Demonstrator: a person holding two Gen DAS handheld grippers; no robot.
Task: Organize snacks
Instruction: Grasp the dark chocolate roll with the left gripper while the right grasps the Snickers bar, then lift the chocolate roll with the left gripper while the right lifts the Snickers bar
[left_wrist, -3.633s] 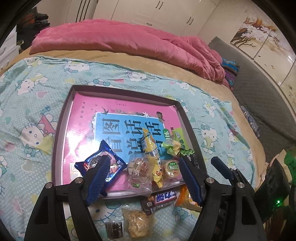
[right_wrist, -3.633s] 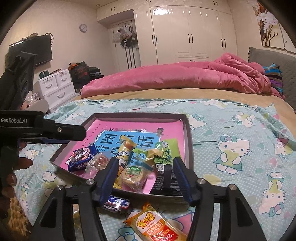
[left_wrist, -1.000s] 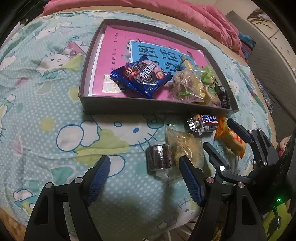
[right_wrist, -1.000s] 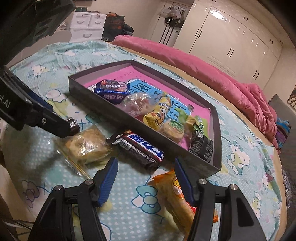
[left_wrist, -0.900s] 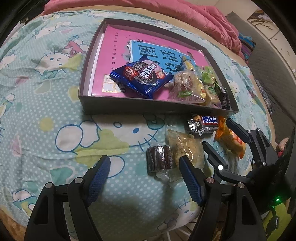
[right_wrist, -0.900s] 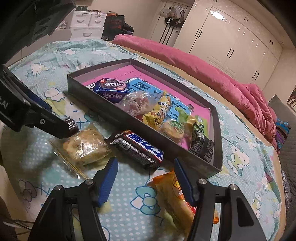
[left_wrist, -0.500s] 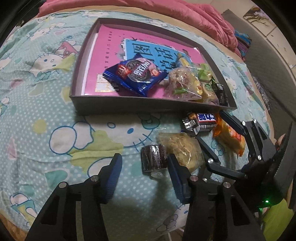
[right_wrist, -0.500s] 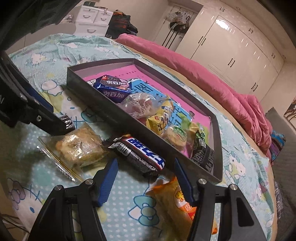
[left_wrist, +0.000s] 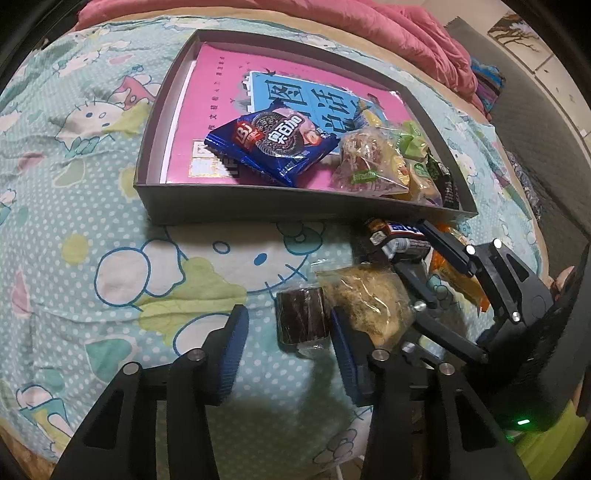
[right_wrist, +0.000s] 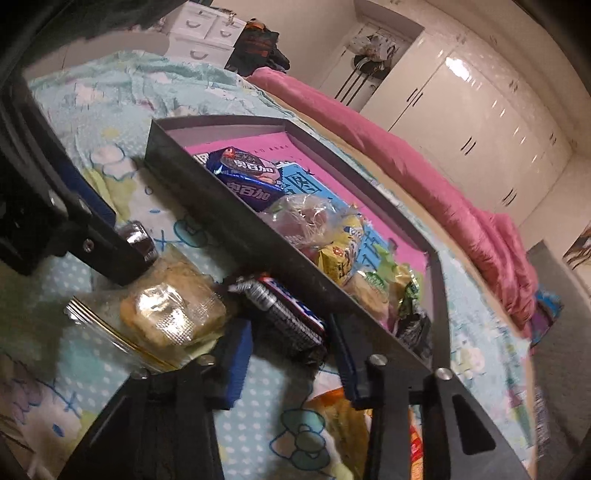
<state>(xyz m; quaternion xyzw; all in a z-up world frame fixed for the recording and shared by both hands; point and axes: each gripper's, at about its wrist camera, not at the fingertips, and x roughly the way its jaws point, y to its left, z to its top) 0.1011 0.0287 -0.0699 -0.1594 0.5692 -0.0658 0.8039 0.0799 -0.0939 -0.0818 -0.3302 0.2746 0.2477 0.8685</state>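
A dark grey tray (left_wrist: 258, 208) on the bed holds a blue cookie packet (left_wrist: 273, 144) and several other snacks. In front of it lie a brown wrapped snack (left_wrist: 301, 317), a clear pastry bag (left_wrist: 365, 299), a chocolate bar (left_wrist: 399, 236) and an orange packet (left_wrist: 458, 280). My left gripper (left_wrist: 286, 343) is closing around the brown snack. Its right pad is at the snack and its left pad stands apart. My right gripper (right_wrist: 291, 350) is closing on the chocolate bar (right_wrist: 284, 310), which fills the gap between its pads.
A pink book lines the tray's floor (left_wrist: 221, 92). The cartoon-print sheet (left_wrist: 110, 277) covers the bed, with a pink quilt (right_wrist: 424, 177) at the back. White wardrobes (right_wrist: 461, 110) and a drawer chest (right_wrist: 207, 33) stand beyond. A finger of the left gripper (right_wrist: 107, 251) reaches in beside the pastry bag (right_wrist: 166, 310).
Both pairs of jaws have narrowed, the left around the brown snack, the right onto the chocolate bar. The right gripper has come closer to the bar and rolled a little.
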